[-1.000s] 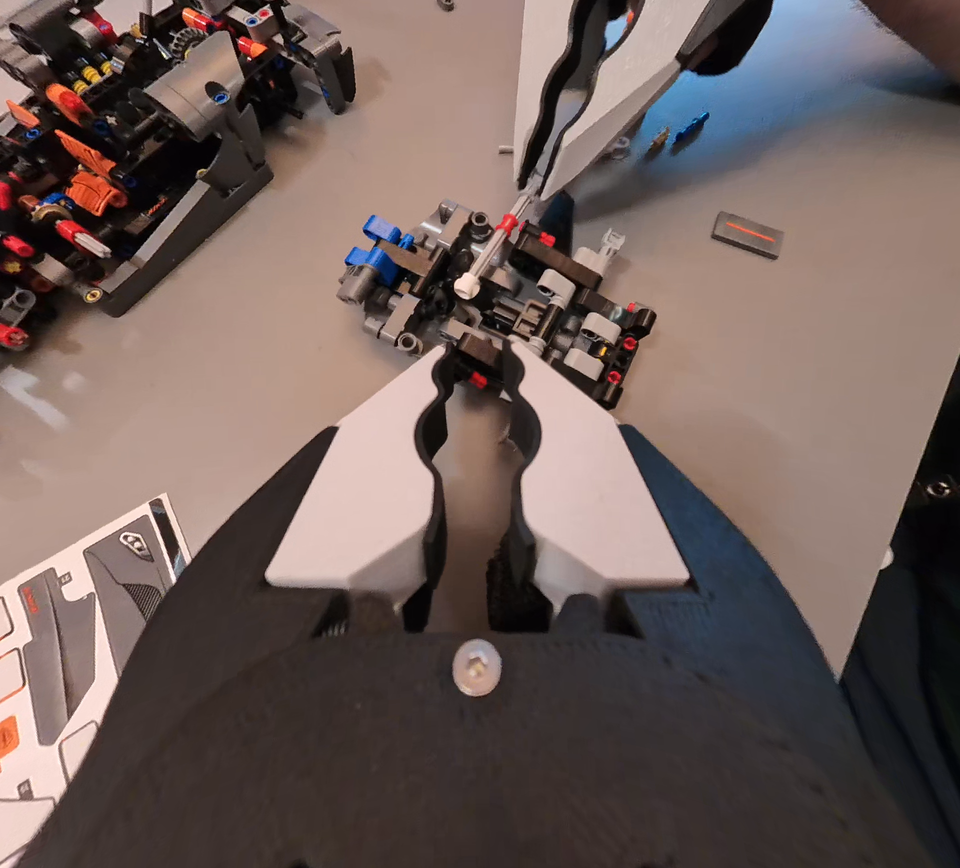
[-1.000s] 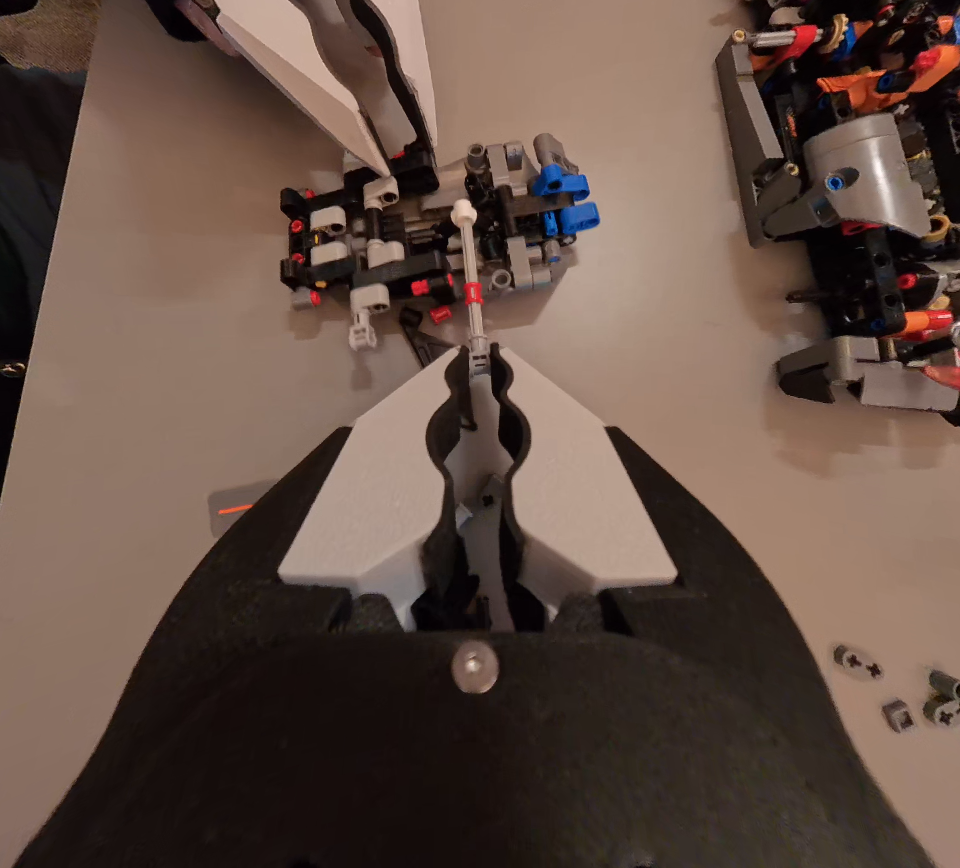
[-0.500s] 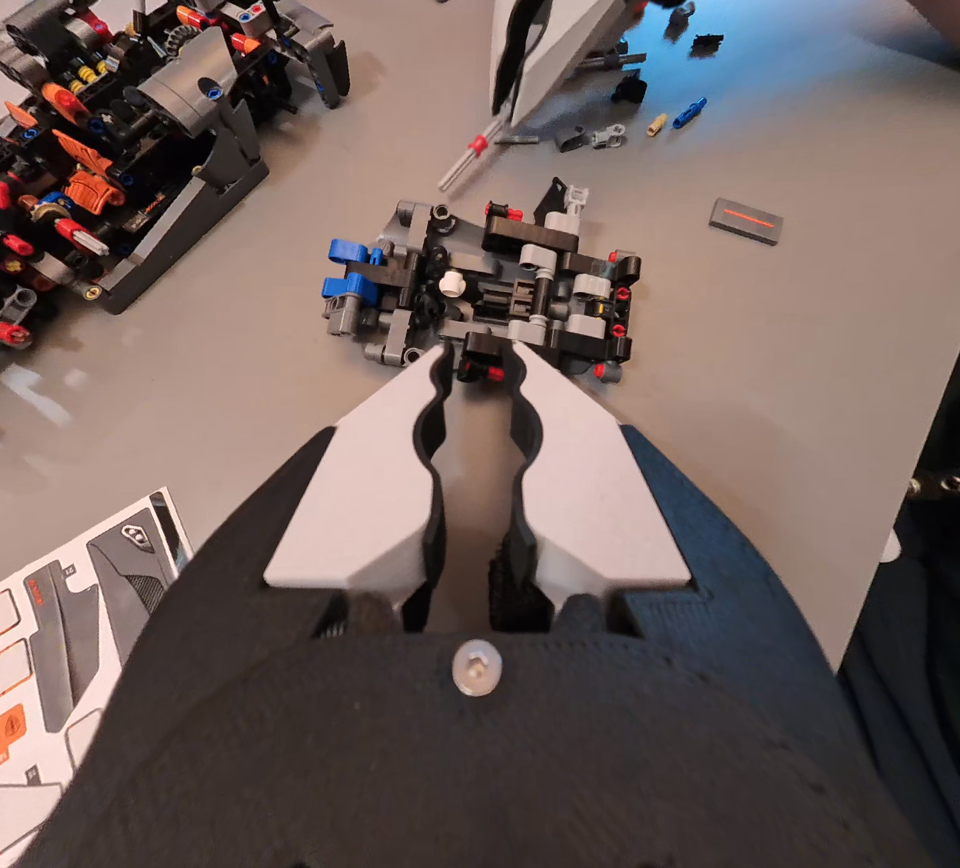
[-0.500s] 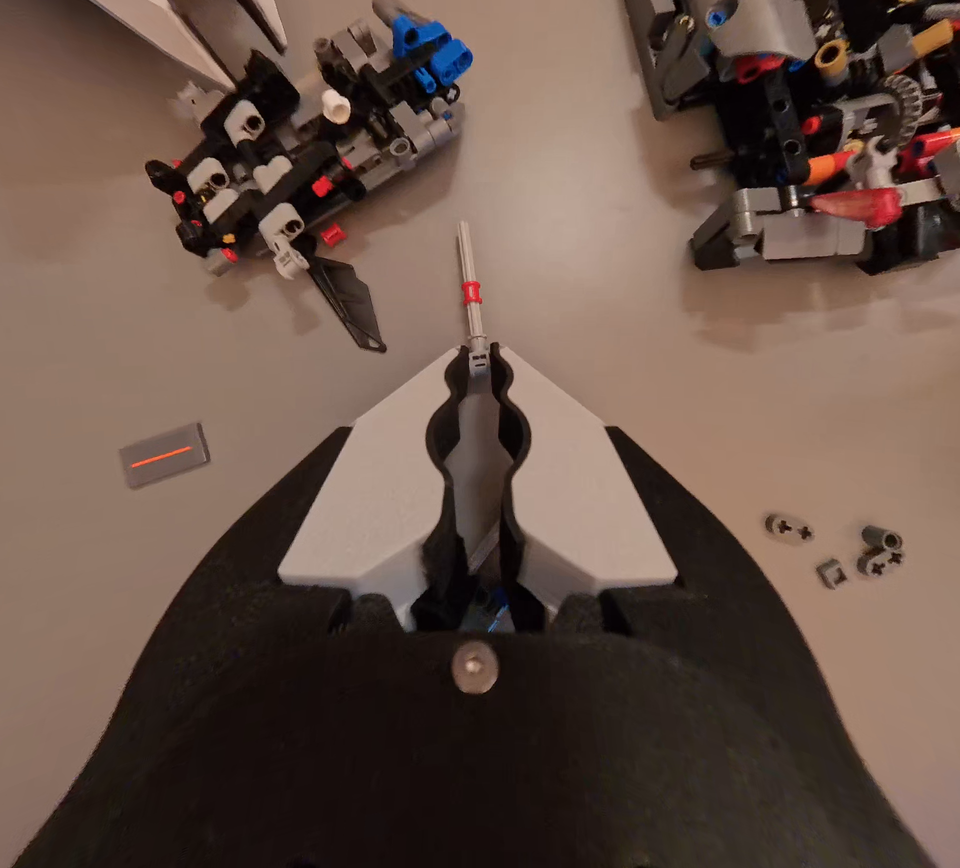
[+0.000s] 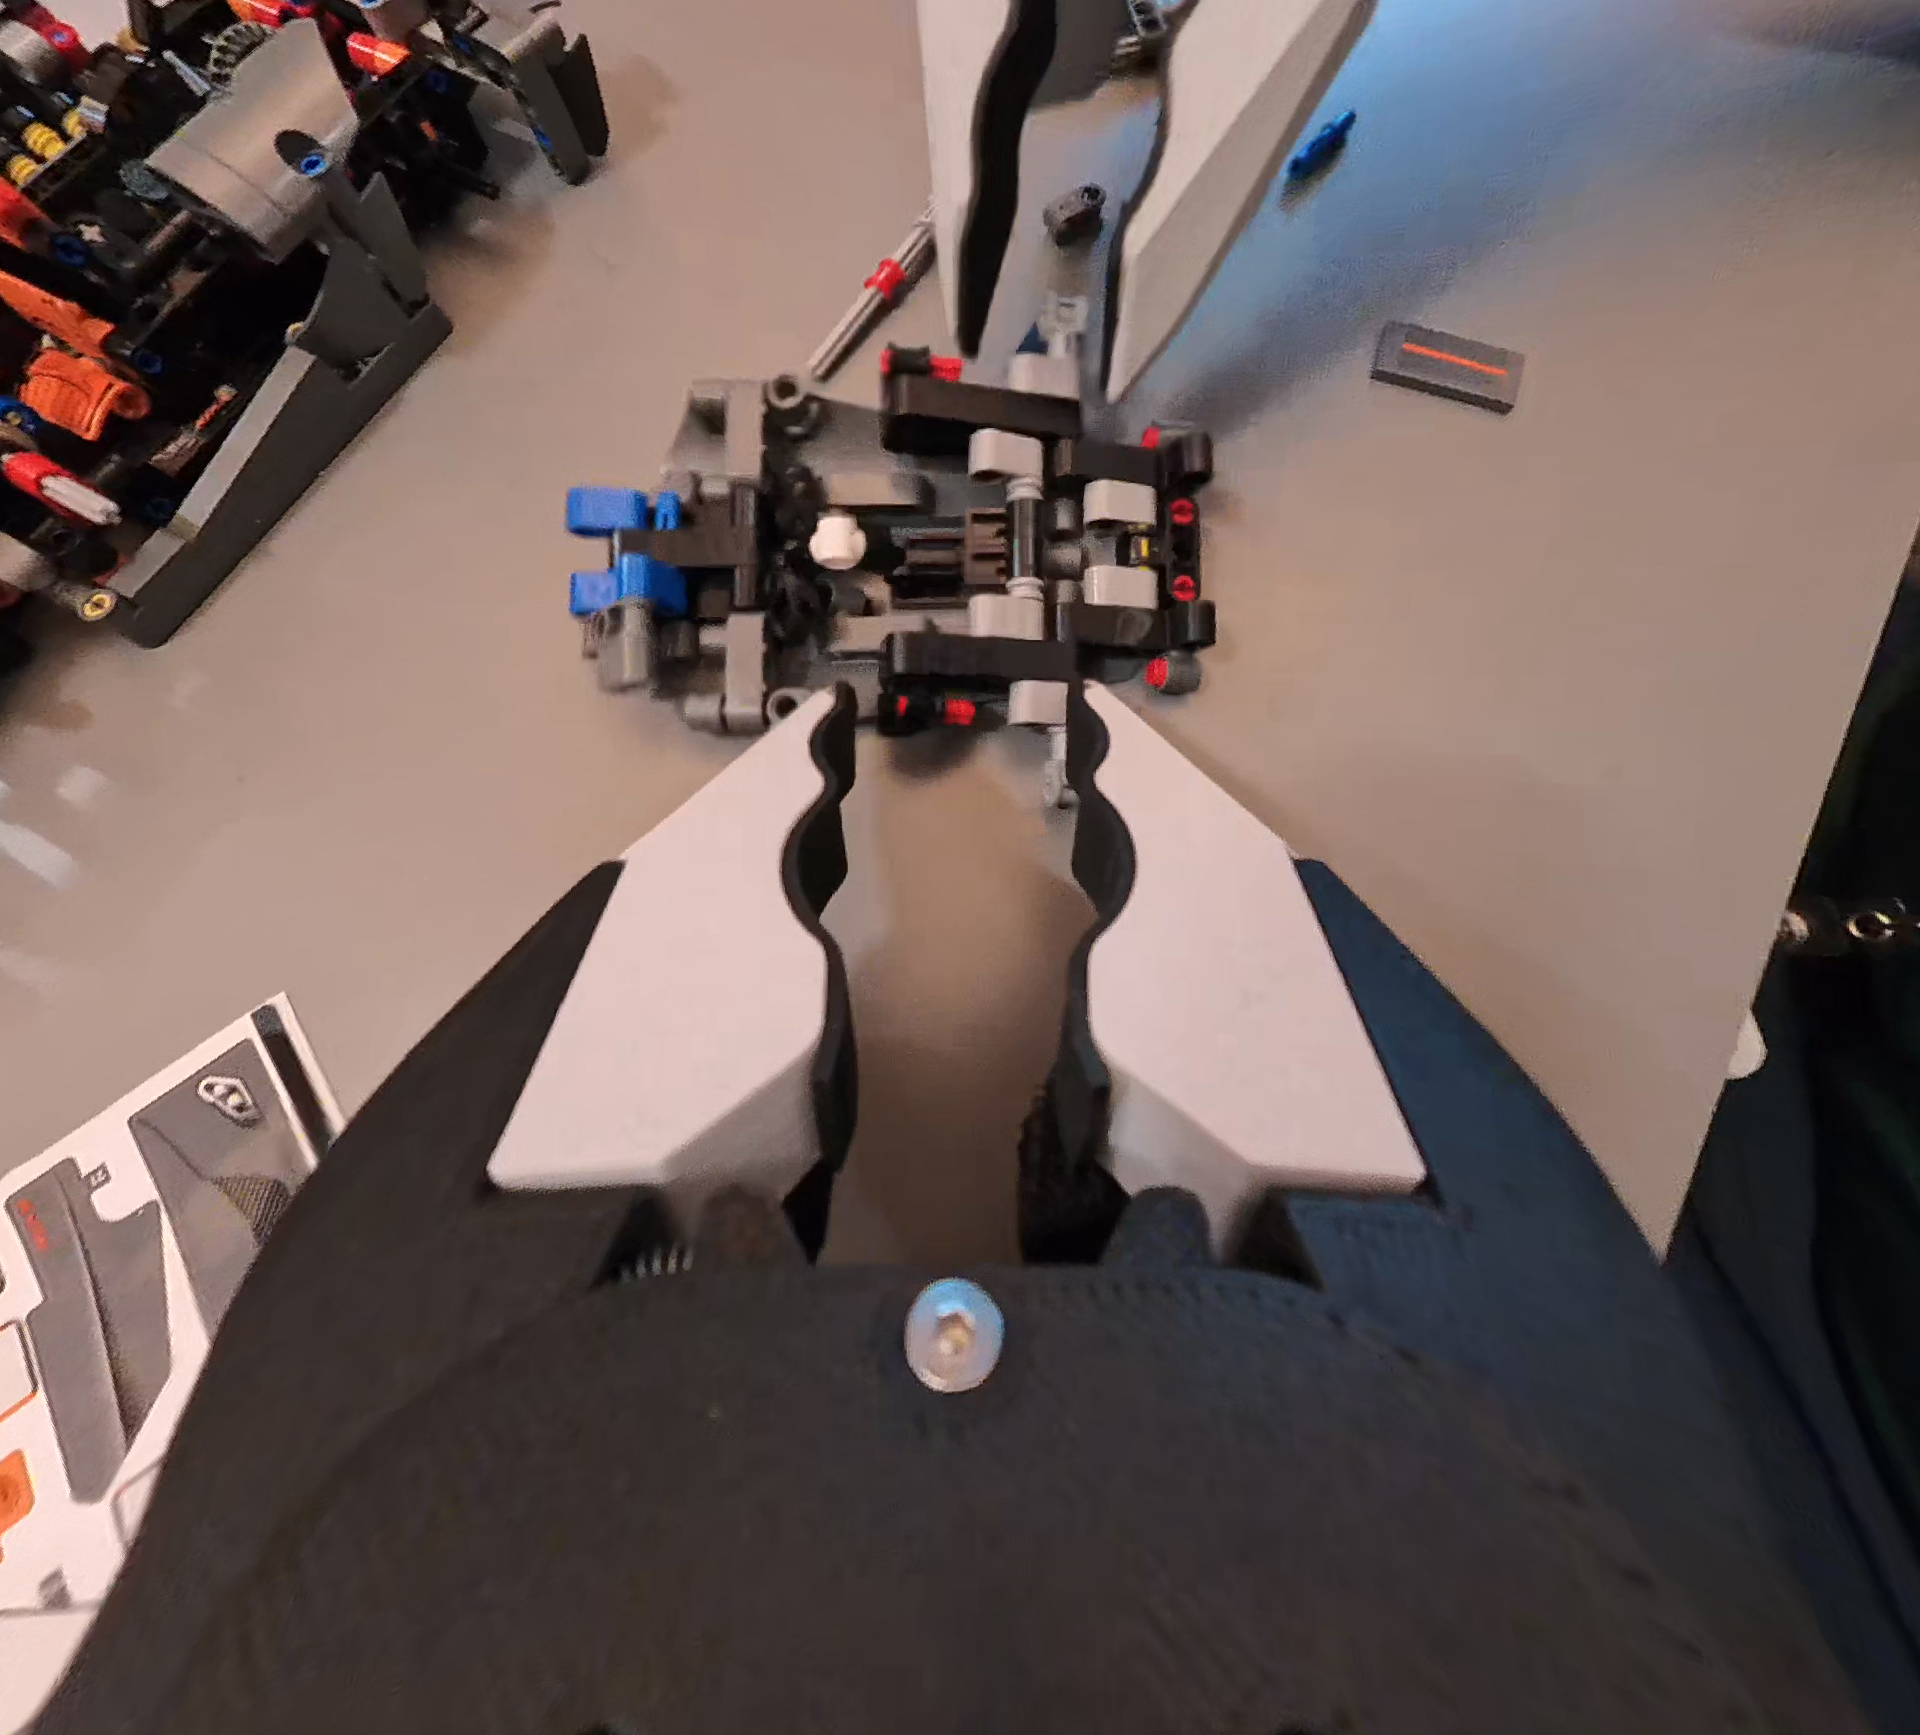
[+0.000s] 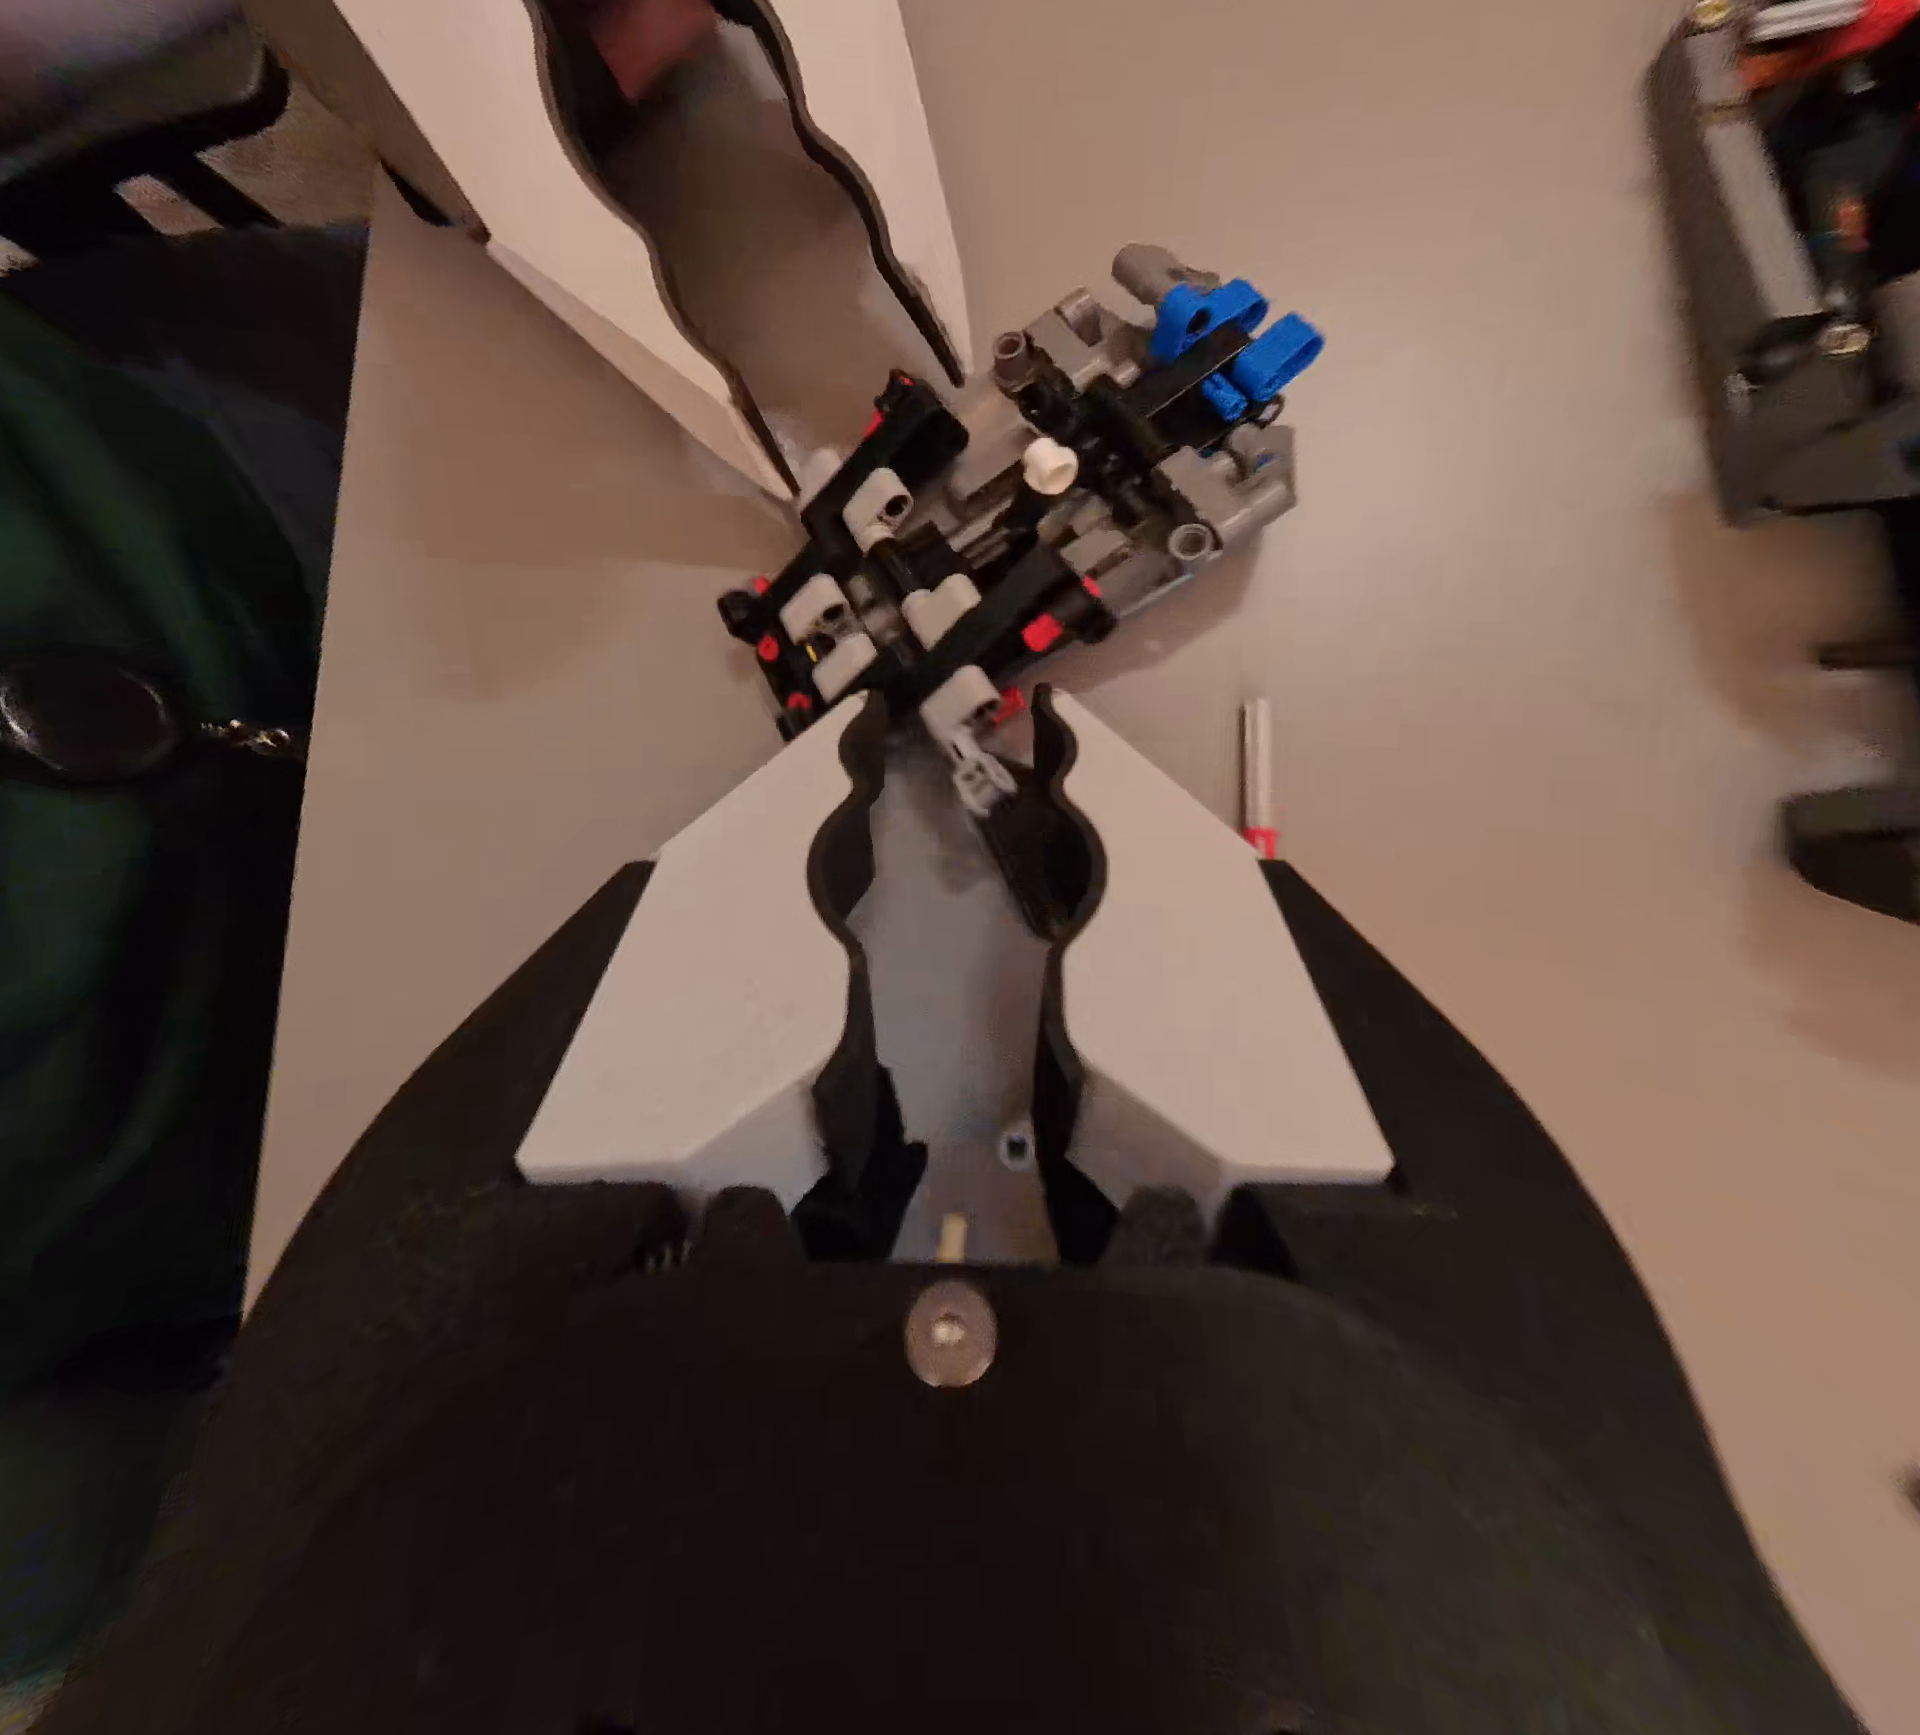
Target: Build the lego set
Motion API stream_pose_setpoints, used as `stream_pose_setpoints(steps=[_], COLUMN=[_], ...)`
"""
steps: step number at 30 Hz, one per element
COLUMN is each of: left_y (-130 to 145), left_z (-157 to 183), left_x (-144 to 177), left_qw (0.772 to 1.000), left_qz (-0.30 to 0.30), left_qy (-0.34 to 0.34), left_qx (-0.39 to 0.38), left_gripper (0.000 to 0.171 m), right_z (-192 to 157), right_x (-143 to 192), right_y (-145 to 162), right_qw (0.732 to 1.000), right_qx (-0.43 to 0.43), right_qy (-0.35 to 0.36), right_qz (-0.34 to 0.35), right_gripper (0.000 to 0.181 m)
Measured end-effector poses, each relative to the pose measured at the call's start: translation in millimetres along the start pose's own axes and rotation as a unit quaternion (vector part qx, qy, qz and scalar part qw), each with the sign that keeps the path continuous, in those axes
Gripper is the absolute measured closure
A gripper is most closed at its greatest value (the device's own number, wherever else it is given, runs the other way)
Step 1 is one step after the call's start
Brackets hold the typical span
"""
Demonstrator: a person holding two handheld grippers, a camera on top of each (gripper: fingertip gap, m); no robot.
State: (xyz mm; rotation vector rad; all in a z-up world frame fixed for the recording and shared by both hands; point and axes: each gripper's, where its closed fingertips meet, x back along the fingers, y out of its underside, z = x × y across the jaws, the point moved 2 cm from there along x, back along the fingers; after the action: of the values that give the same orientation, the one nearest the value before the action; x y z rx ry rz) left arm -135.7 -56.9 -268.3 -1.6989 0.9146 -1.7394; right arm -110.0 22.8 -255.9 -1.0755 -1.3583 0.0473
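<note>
With both our left claw and right claw spread wide and empty at opposite edges of the small lego subassembly on the tabletop, we judge it light, rigid but pop-apart, best pinched across its black side beams.

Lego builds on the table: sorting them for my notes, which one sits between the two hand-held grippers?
The small black-and-grey assembly with blue pieces, flanked by both open grippers. The big build with orange and red parts sits off to the side.
</note>
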Motion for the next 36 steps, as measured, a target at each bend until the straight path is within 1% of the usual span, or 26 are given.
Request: stream_pose_setpoints(steps=[2, 4, 10, 15, 18, 22, 23, 29, 36], left_y=[-2, -5, -5, -6, -6, -3, -3, -8, -10], left_z=[2, 0, 1, 2, 1, -1, -1, -4, -8], left_x=[0, 1, -1, 2, 5, 5, 5, 3, 5], left_qw=[1.0, 1.0, 1.0, 0.999, 0.999, 1.0, 1.0, 1.0, 0.999], left_qz=[0.005, 0.016, 0.012, 0.023, 0.028, 0.021, 0.02, 0.019, 0.024], left_qy=[0.002, 0.002, -0.004, -0.015, -0.008, 0.003, 0.01, 0.009, -0.013], left_qx=[-0.008, 0.0, -0.02, -0.03, -0.018, -0.011, -0.01, -0.019, -0.032], left_gripper=[0.133, 0.136, 0.137, 0.143, 0.14, 0.137, 0.134, 0.133, 0.145], right_z=[-2, -1, -1, -9, -12, -14, -15, -18, -14], right_x=[-9, -10, -7, -5, -4, -1, 0, 5, 5], right_y=[1, 3, 2, -4, -4, -9, -11, -20, -17], right_qw=[1.0, 1.0, 1.0, 0.998, 0.995, 0.99, 0.988, 0.973, 0.967], right_qx=[-0.017, -0.021, -0.017, 0.044, 0.068, 0.098, 0.112, 0.174, 0.193], right_qy=[-0.016, -0.016, -0.014, 0.025, 0.05, 0.081, 0.089, 0.141, 0.161], right_qz=[-0.011, -0.015, 0.011, 0.047, 0.052, 0.063, 0.064, 0.059, 0.051], right_gripper=[0.161, 0.166, 0.167, 0.167, 0.167, 0.167, 0.167, 0.167, 0.167])
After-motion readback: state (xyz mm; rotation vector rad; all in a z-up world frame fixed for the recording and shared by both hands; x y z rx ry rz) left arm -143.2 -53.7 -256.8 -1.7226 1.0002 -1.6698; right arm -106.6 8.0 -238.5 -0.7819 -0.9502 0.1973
